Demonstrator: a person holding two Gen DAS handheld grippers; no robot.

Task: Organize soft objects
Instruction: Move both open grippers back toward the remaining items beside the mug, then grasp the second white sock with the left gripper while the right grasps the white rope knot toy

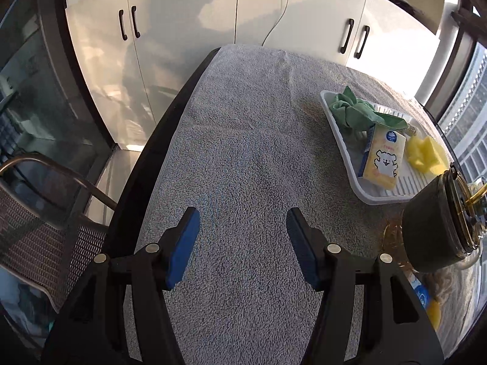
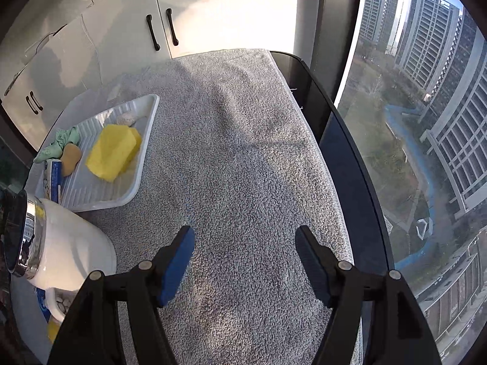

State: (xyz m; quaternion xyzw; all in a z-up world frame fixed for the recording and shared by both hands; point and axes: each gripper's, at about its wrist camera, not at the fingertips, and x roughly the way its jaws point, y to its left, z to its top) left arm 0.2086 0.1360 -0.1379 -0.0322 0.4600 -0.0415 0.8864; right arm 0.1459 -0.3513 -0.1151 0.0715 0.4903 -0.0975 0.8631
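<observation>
Both your grippers — left (image 1: 243,222) and right (image 2: 245,240) — have jaws released over bare grey towel (image 1: 243,152), white tray (image 1: 344,158) of soft stuff sitting between them.

Open ground: the grey towel (image 1: 243,158) lies bare ahead of both grippers, from its near end to its far edge.
Tray side: the white tray (image 2: 134,182) with a yellow sponge (image 2: 114,150), a green cloth (image 1: 356,109) and a tissue pack (image 1: 385,158) fills one strip of the towel.
Near block: a white jar (image 2: 70,243) stands close beside the tray's near end.
Far limit: white cabinets (image 1: 182,30) rise behind the table.
Window side: a dark table rim (image 2: 350,140), then glass.
</observation>
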